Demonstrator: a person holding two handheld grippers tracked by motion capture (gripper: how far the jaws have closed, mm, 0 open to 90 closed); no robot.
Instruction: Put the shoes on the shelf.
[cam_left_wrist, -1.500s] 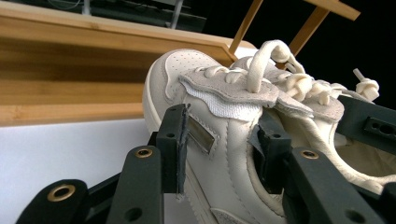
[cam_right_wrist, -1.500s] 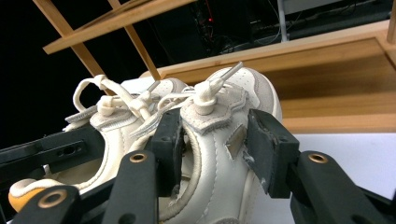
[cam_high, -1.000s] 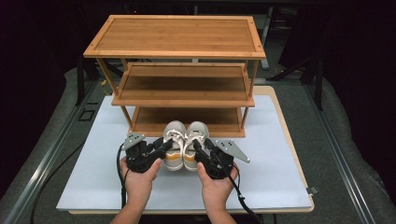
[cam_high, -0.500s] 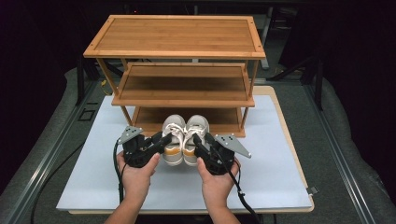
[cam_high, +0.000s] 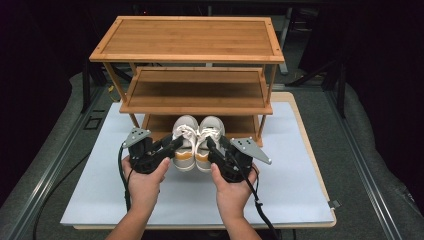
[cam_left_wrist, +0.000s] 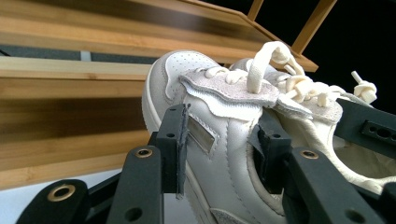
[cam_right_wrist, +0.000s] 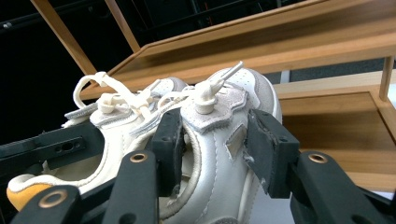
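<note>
Sneakers (cam_high: 198, 142), white pair, before the wooden rack (cam_high: 192, 75).
Light, soft-sided; left gripper (cam_high: 172, 146) and right gripper (cam_high: 214, 148) each clamp one shoe's collar wall, the firmest hold.

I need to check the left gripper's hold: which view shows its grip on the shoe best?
The left gripper view: the left gripper has one jaw outside the left shoe and one inside its opening. The high view shows them small; the right gripper view shows that shoe's laces and heel.
</note>
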